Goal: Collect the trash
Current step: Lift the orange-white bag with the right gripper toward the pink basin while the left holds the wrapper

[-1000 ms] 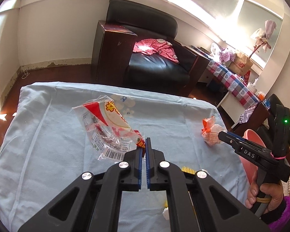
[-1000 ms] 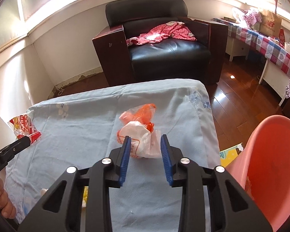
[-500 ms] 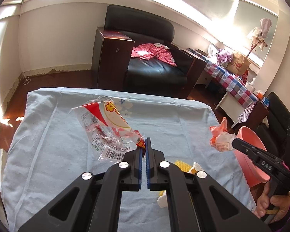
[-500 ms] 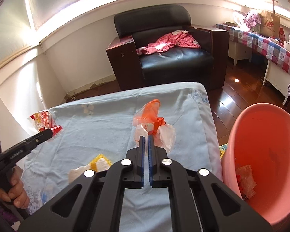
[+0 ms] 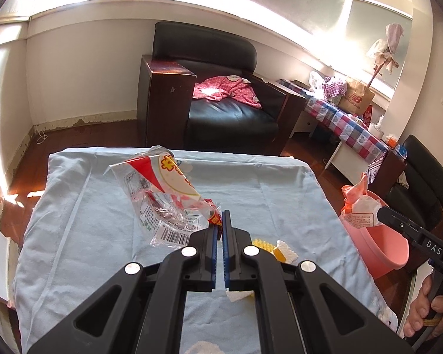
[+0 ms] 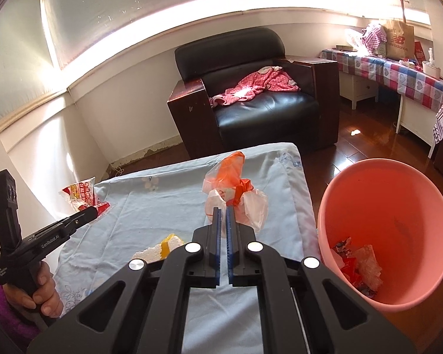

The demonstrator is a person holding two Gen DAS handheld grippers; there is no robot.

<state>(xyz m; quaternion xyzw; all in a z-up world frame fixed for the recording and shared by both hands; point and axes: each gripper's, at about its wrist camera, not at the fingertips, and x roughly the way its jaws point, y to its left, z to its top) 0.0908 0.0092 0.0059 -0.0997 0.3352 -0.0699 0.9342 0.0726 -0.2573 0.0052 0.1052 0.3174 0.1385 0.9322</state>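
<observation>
Both wrappers (image 5: 168, 194) now hang above blue sheet (image 5: 82, 230).

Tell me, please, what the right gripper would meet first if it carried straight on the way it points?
Beyond the orange bag pinched in the right gripper, probably the blue cloth near its far edge, as it points downward; depth is unclear, so it might pass over towards the armchair.

Pink bin (image 6: 381, 194), pale-blue tablecloth (image 5: 88, 206), orange-white bag (image 6: 236, 194), red-checked cloth (image 6: 398, 73)

Black armchair (image 6: 251, 88) against white wall, wood floor (image 6: 363, 144) (sunlit), bright windows.
</observation>
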